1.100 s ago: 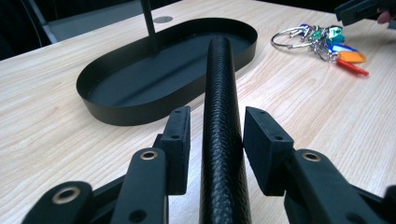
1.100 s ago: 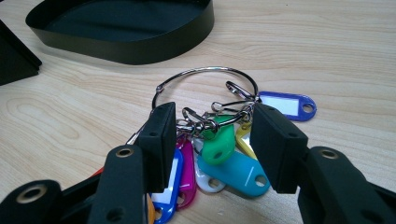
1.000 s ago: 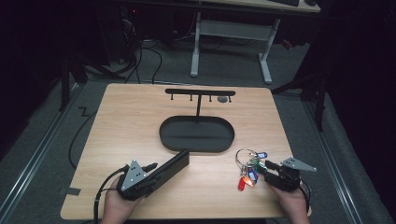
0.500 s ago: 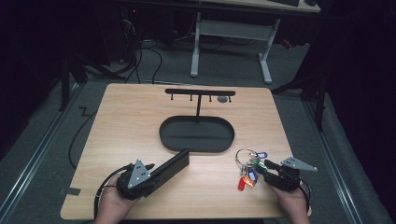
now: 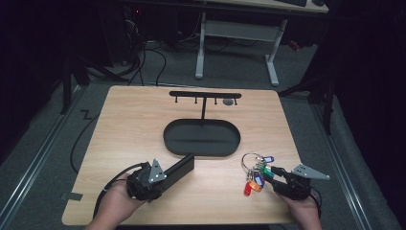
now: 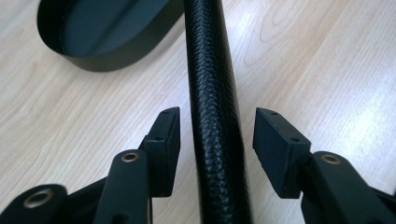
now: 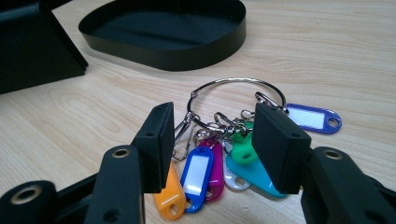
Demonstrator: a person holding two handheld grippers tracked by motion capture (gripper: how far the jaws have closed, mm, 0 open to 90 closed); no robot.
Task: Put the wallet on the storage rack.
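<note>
2 grippers are in my hands at the near edge of the wooden table (image 5: 124, 124), and I place everything against the black oval tray (image 5: 201, 137) that sits mid-table. Near-left of the tray, my left gripper (image 5: 165, 175) lies low over the wood with its grey three-cornered plate on top and its cable trailing back toward my left hand (image 5: 115, 203). In the left gripper view its jaws stand apart on either side of a long black case (image 6: 215, 112) with a pebbled, leather-like surface; there is a gap between each pad and the case, so I am not squeezing it. The case's far end reaches almost to the tray's near-left rim. Behind the tray rises a black T-shaped rack (image 5: 205, 95) with small pegs under its bar. Near-right of the tray, just off its rim, lies a key ring (image 7: 236, 100) carrying coloured tags: orange, blue, magenta, white, green, teal and 1 blue tag off to the side. My right gripper (image 5: 274, 175) points at that bunch from the near side, its jaws apart and framing the tags in the right gripper view; I cannot tell whether the pads touch them. My right hand (image 5: 302, 208) holds it at the table's near edge.
</note>
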